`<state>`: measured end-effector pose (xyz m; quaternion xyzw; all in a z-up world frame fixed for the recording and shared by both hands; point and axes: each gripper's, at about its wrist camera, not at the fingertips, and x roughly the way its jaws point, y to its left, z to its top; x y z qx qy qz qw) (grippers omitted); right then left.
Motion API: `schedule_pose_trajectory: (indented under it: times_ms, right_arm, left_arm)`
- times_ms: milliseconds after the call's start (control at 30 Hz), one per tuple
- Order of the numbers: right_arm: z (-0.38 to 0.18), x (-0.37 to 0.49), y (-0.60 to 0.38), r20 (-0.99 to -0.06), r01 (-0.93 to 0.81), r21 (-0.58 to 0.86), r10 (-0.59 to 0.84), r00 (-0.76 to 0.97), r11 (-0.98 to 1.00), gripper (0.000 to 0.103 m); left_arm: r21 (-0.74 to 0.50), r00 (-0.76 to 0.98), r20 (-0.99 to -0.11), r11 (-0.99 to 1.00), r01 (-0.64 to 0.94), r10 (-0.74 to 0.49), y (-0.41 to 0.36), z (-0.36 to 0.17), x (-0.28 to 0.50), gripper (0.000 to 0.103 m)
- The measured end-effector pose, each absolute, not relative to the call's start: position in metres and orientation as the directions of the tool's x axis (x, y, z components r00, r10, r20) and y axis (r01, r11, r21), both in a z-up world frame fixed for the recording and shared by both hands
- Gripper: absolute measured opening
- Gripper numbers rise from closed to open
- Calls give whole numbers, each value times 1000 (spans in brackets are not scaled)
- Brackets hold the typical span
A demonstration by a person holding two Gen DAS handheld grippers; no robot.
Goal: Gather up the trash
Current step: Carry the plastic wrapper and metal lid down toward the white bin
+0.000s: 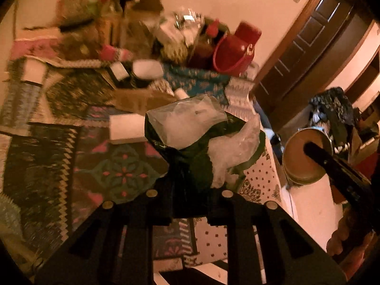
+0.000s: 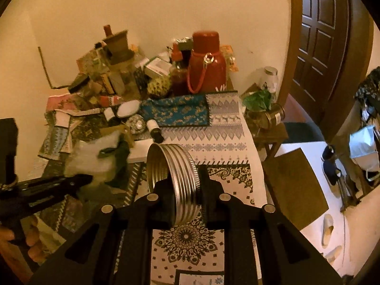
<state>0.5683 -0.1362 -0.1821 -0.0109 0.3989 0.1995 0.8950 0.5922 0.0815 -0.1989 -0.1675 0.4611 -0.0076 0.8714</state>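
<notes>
Item one: crumpled plastic wrapper (image 1: 190,128), clear over dark green, pinched in my left gripper (image 1: 190,190) above the patterned tablecloth (image 1: 114,166). Item two: metal jar lid (image 2: 175,185), clamped edgewise in my right gripper (image 2: 187,190). Beyond: red flask (image 2: 206,64), wooden door (image 2: 323,35).

metal lid (image 2: 172,185) — 1 | red flask (image 2: 206,63) — 1 | foil ball (image 2: 135,124) — 1

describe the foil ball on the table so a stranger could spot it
Start at the tall red thermos against the wall, then drop to the blue patterned cloth. Just off its left end sits the crumpled foil ball, the only shiny silver lump there, beside a small dark white-capped bottle.
</notes>
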Motion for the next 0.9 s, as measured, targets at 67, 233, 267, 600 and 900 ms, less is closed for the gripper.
schedule_pose_trajectory:
  times_ms: [67,233,267,600,900]
  right_arm:
    - [-175,564,-138,-704,-382,144,365,608,913,15]
    - [-150,546,-140,-658,-418,148,405,635,896,15]
    - [-145,542,-141,-648,-421,151,411,641,894,15]
    - [-92,477,-141,-526,-420,132,423,738,898,15]
    - [-86,396,-128,-497,-373,142,392,774,917,15]
  left_arm:
    - [-278,613,-780,947,-160,-125,82,-181,578,18]
    - [-239,693,-719,954,-180,-49,85,-136,548,18]
    - [-229,707,-706,957,-180,-36,84,-128,543,18]
    - [-223,829,-559,968,-112,-33,88,-61,475,18]
    - [-200,841,-536,979,-37,-77,103,-57,388,18]
